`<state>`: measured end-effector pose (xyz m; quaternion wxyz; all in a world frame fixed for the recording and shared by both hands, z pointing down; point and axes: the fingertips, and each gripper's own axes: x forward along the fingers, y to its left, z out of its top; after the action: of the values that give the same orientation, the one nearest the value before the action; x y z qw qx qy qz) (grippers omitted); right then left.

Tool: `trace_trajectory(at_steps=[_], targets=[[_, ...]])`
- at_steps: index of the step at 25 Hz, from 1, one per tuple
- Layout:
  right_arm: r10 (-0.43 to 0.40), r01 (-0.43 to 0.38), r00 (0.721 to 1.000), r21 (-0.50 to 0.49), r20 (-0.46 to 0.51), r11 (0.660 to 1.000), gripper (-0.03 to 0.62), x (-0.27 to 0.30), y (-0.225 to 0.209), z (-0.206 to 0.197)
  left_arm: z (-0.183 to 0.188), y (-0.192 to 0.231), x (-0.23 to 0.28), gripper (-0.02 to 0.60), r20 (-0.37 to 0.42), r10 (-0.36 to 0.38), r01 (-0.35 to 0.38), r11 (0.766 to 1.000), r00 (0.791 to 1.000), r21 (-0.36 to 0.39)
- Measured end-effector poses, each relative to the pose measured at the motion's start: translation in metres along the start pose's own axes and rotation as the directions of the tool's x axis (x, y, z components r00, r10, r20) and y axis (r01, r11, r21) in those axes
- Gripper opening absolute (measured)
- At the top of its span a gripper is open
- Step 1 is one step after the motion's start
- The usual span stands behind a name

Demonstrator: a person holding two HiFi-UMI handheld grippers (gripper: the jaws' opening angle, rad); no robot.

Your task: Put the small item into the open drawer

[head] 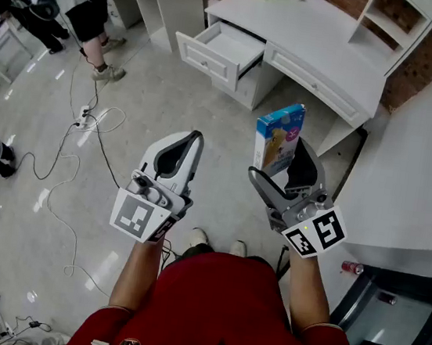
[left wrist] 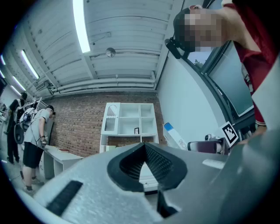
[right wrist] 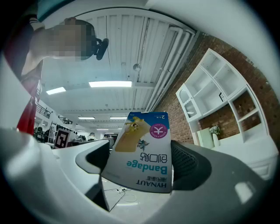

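My right tongs [head: 284, 165] pinch a blue-and-white box [right wrist: 142, 153], centre right in the head view. Its print reads "HYNAUT Bandage", upside down in the right gripper view, with a pink round mark. My left tongs [head: 196, 135] are pressed together on nothing. The drawer [head: 207, 58] stands open in a white desk [head: 312, 38] at upper centre. Cables [head: 68, 156] trail over the grey floor [head: 155, 97], and a brick wall [left wrist: 78, 124] stands behind.
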<state>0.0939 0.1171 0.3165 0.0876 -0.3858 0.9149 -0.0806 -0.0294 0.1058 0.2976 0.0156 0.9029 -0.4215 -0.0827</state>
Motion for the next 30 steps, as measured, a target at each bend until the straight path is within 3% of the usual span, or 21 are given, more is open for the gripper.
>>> trace_trajectory(at_steps=[5,9,13,18,25,27,30], targets=[[0.02,-0.02,1.0,0.018,0.023,1.0,0.448,0.0,0.0,-0.005,-0.006,0.001,-0.001,0.008,0.011,0.009,-0.009,1.0,1.0,0.005],[0.022,-0.023,0.999,0.039,0.029,0.999,0.448,0.024,0.009,-0.014,-0.006,0.028,-0.014,0.008,0.023,0.016,-0.016,1.0,1.0,0.002],[0.005,-0.006,1.0,0.058,0.015,0.998,0.448,0.059,0.031,-0.027,-0.002,0.07,-0.042,0.008,0.035,0.026,-0.025,1.0,0.999,-0.018],[-0.019,0.018,1.0,0.057,0.015,0.998,0.448,0.061,0.066,-0.036,0.004,0.085,-0.091,0.008,0.044,0.042,-0.041,0.999,0.998,-0.018],[-0.007,0.008,0.999,0.014,-0.054,1.0,0.448,0.149,0.003,-0.06,-0.024,0.177,-0.036,0.008,0.017,0.098,-0.097,0.994,0.995,-0.043],[-0.01,0.01,0.999,0.021,-0.038,1.0,0.448,0.133,-0.003,-0.063,-0.028,0.161,-0.033,0.008,-0.002,0.094,-0.094,0.995,0.996,-0.022],[-0.031,0.031,0.999,0.014,0.023,0.999,0.448,0.032,0.039,-0.045,-0.008,0.063,-0.081,0.008,-0.01,0.065,-0.065,0.997,0.998,0.038]])
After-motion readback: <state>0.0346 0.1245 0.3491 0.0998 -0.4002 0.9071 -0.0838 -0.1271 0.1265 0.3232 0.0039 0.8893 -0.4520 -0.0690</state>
